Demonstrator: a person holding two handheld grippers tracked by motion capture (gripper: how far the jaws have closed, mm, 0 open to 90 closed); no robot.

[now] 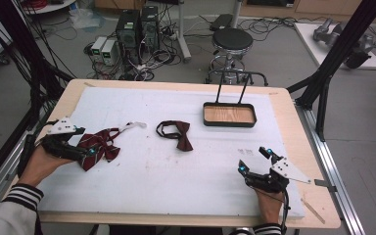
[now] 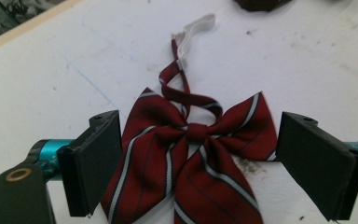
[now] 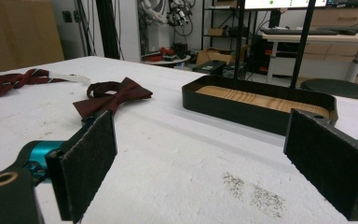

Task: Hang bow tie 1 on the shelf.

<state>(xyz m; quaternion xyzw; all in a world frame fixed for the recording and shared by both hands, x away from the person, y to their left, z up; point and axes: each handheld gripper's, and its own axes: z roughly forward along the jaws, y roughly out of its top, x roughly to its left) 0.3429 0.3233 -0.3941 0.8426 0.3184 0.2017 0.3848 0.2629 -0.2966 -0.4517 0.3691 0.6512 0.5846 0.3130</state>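
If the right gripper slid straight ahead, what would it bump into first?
Probably the black tray with the wooden bottom. The right gripper is open, with bare white table ahead. The plain bow tie lies off to one side.

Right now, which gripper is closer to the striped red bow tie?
Left. The left gripper straddles the striped red bow tie, jaws open on either side. The right gripper sits open far across the table.
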